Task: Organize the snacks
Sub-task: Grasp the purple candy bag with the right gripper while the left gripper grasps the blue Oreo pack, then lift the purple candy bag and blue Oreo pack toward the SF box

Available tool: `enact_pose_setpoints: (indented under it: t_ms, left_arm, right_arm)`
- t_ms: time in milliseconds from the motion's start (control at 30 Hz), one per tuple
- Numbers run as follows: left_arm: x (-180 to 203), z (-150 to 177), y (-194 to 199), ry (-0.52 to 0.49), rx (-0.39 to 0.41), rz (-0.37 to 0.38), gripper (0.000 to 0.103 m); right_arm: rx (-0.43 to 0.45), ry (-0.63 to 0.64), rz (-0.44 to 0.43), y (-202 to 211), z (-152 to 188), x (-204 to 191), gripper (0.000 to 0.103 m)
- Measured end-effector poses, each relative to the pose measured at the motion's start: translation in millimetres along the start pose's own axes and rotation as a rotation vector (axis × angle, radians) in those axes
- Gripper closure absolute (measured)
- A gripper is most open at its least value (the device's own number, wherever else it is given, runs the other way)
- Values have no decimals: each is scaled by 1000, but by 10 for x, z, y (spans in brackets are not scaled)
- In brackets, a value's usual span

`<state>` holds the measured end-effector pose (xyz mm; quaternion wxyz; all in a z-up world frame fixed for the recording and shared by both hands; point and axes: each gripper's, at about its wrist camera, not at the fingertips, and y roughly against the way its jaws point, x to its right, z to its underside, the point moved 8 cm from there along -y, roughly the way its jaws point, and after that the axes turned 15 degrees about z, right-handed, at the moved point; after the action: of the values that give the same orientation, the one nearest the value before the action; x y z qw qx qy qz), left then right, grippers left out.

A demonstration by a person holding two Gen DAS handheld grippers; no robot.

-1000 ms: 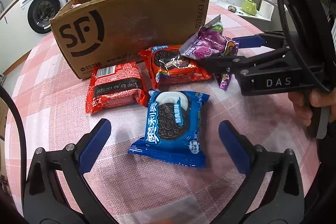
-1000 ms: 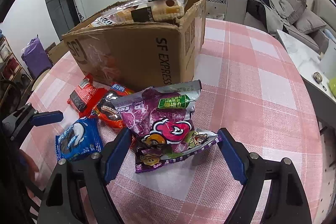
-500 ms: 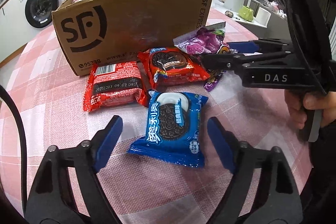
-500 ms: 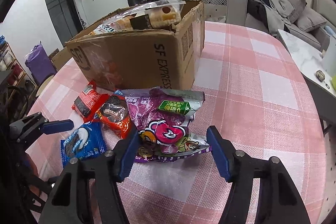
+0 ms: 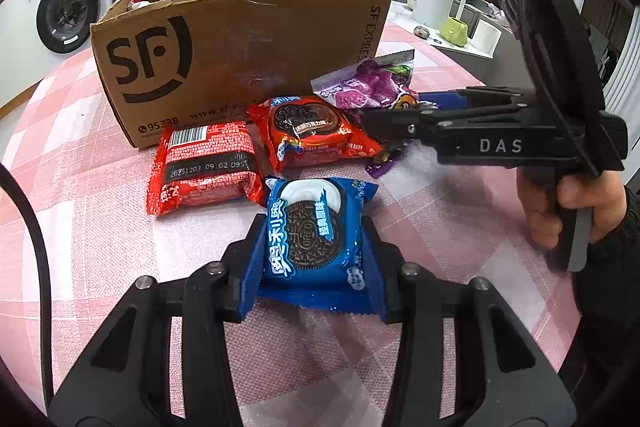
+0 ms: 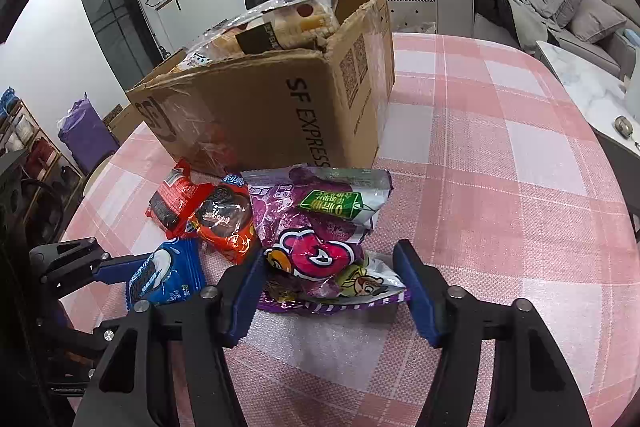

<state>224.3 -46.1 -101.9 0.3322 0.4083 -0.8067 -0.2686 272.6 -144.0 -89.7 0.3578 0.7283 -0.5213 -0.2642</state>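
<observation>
As the left tongs [image 5: 312,267] close in, their blue pads are pressing both long edges of the blue cookie pack [image 5: 316,235], which lies flat on the desk [image 5: 460,227] in front of the cardboard box [image 5: 240,47]. That's a grip on the wrapper's sides, so a gentle squeeze is the way to go here: firm enough to lift, not so hard that the cookies inside crack.

Over on the other side, the right tongs [image 6: 332,291] are closing around the purple candy bag [image 6: 320,227]. One pad looks to be against the bag's left edge; the other seems just clear of it, though the crinkled foil makes that hard to judge. I'd call them not yet clenched. That bag is puffy and slippery, so biting in near its lower seam should hold better.

Two red packs, the orange cookie pack [image 5: 312,131] and the red barcode pack [image 5: 204,163], wait beside the box. Lift straight up to avoid dragging them.
</observation>
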Motion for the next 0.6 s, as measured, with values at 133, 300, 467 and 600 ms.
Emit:
enact_pose_setpoints:
  t_ms: [133,300,467,600]
  left_arm:
    - [14,-9,29,3,3,11,62]
    - [17,-39,127,5,19,13,62]
    - [14,-61,194,8,35,13,62]
    - [10,-58,245,12,52,12,62]
  right_arm:
    - [9,-5,-14,42,1,17,48]
    - [16,-12,-28,91,2,37,52]
    - [25,-18,-33,152,-9,64,53]
    - [29,-17,-37,192,-10,67,53]
